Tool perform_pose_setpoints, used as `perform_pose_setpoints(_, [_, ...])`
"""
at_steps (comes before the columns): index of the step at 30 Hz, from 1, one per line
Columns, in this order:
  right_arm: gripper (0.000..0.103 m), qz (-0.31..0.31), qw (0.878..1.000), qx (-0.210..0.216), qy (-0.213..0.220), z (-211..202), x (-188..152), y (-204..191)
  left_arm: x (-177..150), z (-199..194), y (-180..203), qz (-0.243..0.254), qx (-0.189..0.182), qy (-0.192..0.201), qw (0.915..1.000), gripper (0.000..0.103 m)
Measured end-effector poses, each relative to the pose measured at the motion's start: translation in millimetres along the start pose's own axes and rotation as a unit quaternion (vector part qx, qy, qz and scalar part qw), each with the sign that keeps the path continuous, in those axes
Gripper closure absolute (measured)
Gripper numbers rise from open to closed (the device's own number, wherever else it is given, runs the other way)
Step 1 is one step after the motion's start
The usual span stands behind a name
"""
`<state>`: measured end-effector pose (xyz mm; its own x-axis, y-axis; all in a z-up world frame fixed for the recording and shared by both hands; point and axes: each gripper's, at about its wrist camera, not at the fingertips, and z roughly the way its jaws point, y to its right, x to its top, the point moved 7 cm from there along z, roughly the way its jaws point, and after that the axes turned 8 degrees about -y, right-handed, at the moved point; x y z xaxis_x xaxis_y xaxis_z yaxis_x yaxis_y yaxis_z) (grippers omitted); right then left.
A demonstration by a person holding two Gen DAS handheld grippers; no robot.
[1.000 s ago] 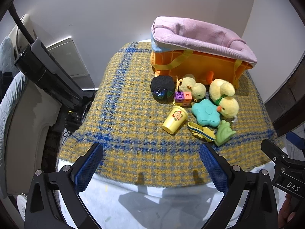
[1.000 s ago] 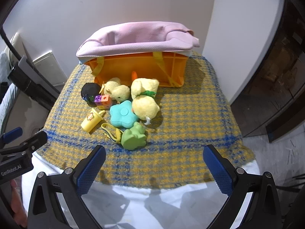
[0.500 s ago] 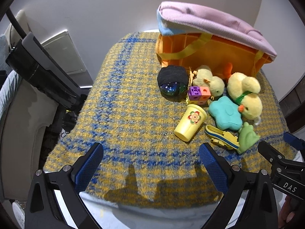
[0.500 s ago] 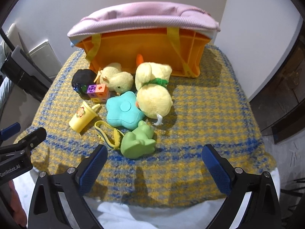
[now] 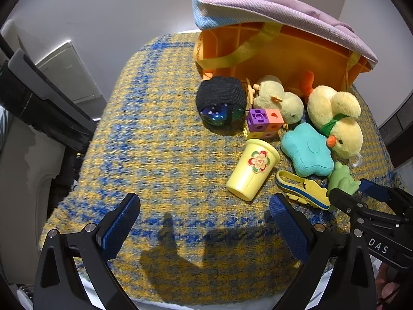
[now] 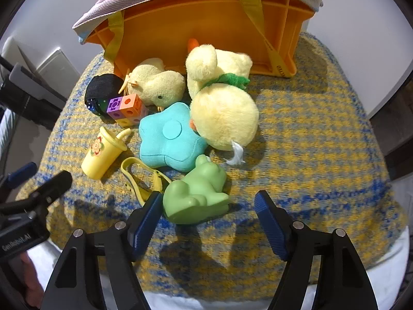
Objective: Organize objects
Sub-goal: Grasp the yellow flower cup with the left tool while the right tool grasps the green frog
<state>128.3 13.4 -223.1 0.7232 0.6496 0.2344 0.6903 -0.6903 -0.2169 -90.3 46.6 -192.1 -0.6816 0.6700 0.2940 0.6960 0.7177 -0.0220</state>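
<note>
Right claw (image 6: 206,206) spread wide, empty; green frog toy (image 6: 196,193) on worktop between its fingers, touching left pad. Left claw (image 5: 204,214) wide open, empty, yellow cup (image 5: 251,170) just ahead. Orange basket (image 6: 206,23) interior hidden

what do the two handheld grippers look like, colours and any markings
Both are matte black frames with silver screws and two fingers faced with textured blue pads. The right gripper carries white "DAS" lettering, seen from the left wrist camera; the left gripper reads "GenRobot.AI" in the right wrist view. No cables or sleeves are visible.
</note>
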Motion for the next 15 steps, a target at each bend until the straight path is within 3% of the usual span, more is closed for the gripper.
perform_pose_setpoints(1, [0.046,-0.002,1.000,0.009,0.000,1,0,-1,1,2,2,0.003,-0.001,-0.001,1.0000,0.001])
perform_pose_setpoints(3, [0.051,-0.004,1.000,0.020,-0.003,2,1,-3,2,6,6,0.010,-0.003,-0.005,0.9999,0.001])
perform_pose_setpoints(11, [0.051,0.013,1.000,0.018,0.016,-11,0,13,10,20,28,0.028,-0.027,-0.010,0.9992,0.001])
perform_pose_setpoints(14, [0.051,0.033,0.999,0.002,0.029,-17,3,21,15,28,37,0.039,-0.038,-0.015,0.9984,0.013])
perform_pose_setpoints(15, [0.051,0.036,0.999,-0.001,0.030,-18,3,23,17,30,38,0.042,-0.038,-0.017,0.9983,0.023])
